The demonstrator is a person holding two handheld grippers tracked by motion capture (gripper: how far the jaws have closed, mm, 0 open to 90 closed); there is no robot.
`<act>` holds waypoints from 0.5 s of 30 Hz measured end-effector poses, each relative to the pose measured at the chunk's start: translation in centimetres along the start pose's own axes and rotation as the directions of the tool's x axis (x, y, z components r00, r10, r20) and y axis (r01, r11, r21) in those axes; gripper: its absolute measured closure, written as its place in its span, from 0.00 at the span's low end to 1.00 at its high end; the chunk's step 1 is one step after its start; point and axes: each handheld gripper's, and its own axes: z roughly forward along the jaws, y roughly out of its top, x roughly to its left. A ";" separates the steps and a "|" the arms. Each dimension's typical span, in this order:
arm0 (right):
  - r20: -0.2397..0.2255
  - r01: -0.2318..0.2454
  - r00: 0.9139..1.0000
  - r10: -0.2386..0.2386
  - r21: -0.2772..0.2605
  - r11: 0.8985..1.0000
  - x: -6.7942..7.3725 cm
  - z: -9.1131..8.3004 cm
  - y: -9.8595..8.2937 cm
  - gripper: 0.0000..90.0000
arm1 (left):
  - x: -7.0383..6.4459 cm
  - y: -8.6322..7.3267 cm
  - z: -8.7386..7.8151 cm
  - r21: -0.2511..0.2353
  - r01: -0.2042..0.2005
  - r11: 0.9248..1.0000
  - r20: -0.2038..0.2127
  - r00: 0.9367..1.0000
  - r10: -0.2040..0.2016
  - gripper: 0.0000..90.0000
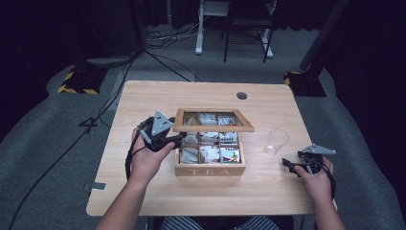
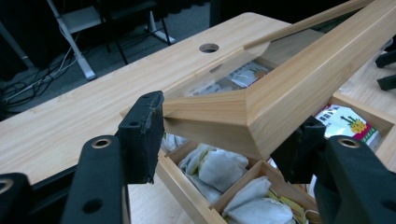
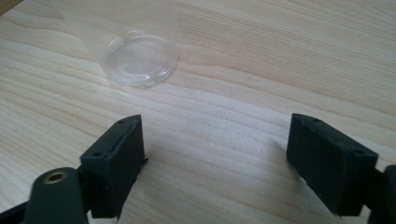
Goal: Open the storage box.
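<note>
Lid (image 2: 261, 100) of tea box (image 1: 209, 168) sat half lifted, corner between jaws of left gripper (image 2: 224, 135). Jaws spread wide, one each side of corner, not squeezing. Lid's long edge ran away to far right. Right gripper (image 3: 215, 163) open too, well apart, resting on table (image 1: 143, 98) near clear cup (image 3: 140, 58).

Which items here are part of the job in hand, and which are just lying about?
In the job:
- wooden tea box
- its glass-paned wooden lid, corner between the left gripper jaws
- white tea bags

Lying about:
- clear plastic cup, ahead of the open right gripper
- light wooden table
</note>
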 end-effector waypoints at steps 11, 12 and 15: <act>0.013 -0.014 1.000 0.014 -0.008 1.000 0.3 -0.6 -0.5 0.33 | 0.4 0.6 0.0 -0.019 -0.003 1.000 -0.003 1.000 0.003 0.49; 0.013 -0.014 1.000 0.014 -0.008 1.000 0.3 -0.6 -0.5 0.33 | 0.4 0.6 0.0 -0.019 -0.003 1.000 -0.003 1.000 0.003 0.49; -0.004 -0.012 1.000 0.012 0.004 1.000 0.5 -1.0 -0.4 0.40 | 0.5 0.7 0.1 -0.026 -0.005 1.000 -0.004 1.000 0.004 0.49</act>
